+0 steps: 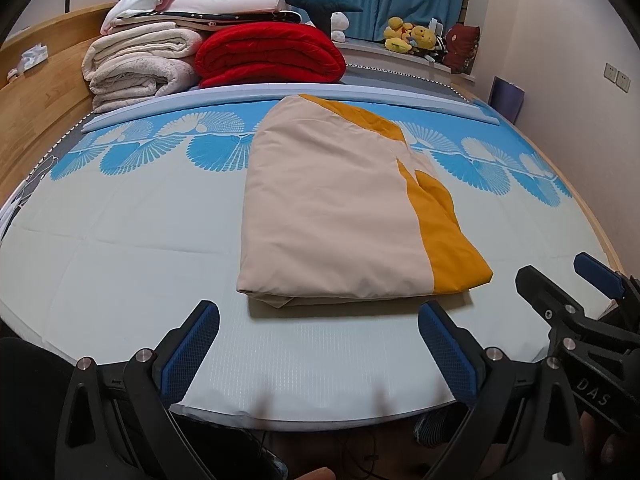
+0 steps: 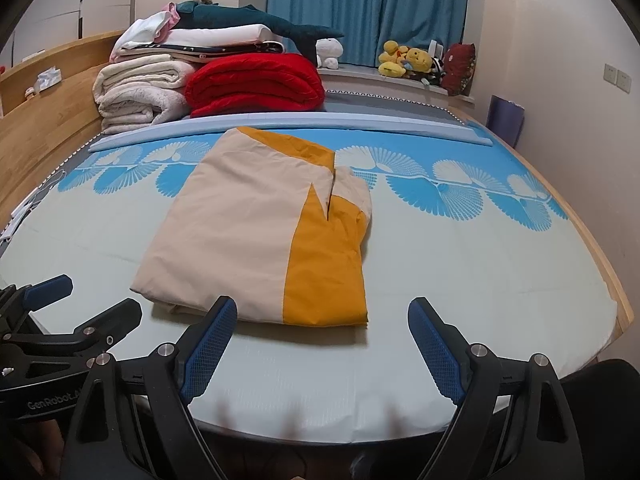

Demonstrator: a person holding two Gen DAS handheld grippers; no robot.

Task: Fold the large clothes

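A large beige and mustard-yellow cloth (image 1: 336, 216) lies folded into a thick rectangle on the bed mat (image 1: 120, 260); it also shows in the right wrist view (image 2: 248, 240). My left gripper (image 1: 318, 320) is open and empty, just short of the cloth's near edge. My right gripper (image 2: 322, 316) is open and empty, its left fingertip at the cloth's near edge. The right gripper also shows at the right of the left wrist view (image 1: 560, 276), and the left gripper shows at the left of the right wrist view (image 2: 92, 296).
A red folded blanket (image 1: 272, 54) and a stack of cream and white bedding (image 1: 140, 60) sit at the far left by the wooden headboard (image 1: 36, 112). Plush toys (image 1: 412, 36) line the windowsill under blue curtains. The bed's near edge (image 1: 320, 416) lies just below my grippers.
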